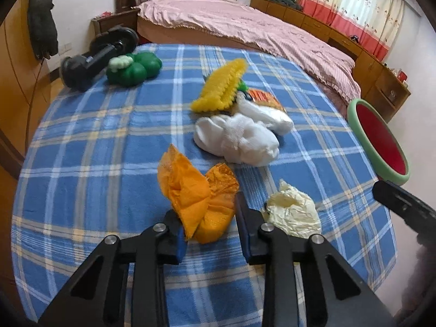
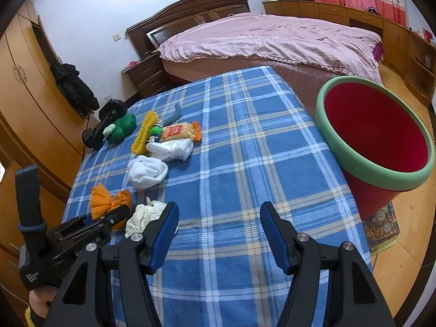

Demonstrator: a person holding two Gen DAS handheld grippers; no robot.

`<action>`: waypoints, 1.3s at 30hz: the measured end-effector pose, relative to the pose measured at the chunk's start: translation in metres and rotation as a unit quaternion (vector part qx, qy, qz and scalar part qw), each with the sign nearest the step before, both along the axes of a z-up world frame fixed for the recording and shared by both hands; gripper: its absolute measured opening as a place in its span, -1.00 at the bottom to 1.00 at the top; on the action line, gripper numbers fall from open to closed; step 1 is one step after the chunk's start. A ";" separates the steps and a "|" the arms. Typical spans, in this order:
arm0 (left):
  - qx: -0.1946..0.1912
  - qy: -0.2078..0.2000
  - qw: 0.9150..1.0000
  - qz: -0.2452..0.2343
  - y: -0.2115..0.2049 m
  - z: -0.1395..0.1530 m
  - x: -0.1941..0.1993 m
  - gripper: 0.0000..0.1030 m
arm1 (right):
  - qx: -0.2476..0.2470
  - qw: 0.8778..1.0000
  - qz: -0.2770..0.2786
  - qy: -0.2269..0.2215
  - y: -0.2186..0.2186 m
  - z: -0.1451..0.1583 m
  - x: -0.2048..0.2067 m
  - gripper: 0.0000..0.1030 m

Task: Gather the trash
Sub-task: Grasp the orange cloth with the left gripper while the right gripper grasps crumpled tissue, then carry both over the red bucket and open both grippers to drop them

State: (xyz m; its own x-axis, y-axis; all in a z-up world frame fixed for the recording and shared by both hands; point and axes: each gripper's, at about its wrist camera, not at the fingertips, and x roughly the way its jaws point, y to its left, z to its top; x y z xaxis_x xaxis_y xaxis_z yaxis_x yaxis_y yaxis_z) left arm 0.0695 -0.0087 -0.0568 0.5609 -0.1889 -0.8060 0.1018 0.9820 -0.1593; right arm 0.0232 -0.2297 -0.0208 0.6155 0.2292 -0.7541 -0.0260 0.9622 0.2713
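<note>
Where the left gripper (image 1: 209, 229) closes, orange paper (image 1: 199, 199) sits clamped between its jaws.

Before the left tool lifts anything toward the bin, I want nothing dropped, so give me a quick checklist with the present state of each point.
1. Orange wad between the left tool's fingers: ok.
2. Pads firmly pressing it: cannot tell.
3. Cream wad outside that grip: ok.
4. Right tool open and empty: ok.
5. Red bin open-mouthed beside the plaid blanket: ok.
</note>
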 end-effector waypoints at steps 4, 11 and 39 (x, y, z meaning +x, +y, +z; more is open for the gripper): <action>0.006 -0.014 1.000 0.023 0.014 0.010 -0.002 -0.40 | 0.001 1.000 0.014 0.002 0.011 -0.001 0.004 0.26; 0.005 -0.014 0.998 0.067 0.043 0.014 -0.003 -0.40 | -0.006 0.999 0.052 0.012 0.035 -0.005 0.010 0.26; -0.016 -0.018 0.995 0.093 0.061 0.018 -0.001 -0.40 | -0.010 0.984 0.175 0.031 0.103 -0.026 0.018 -0.49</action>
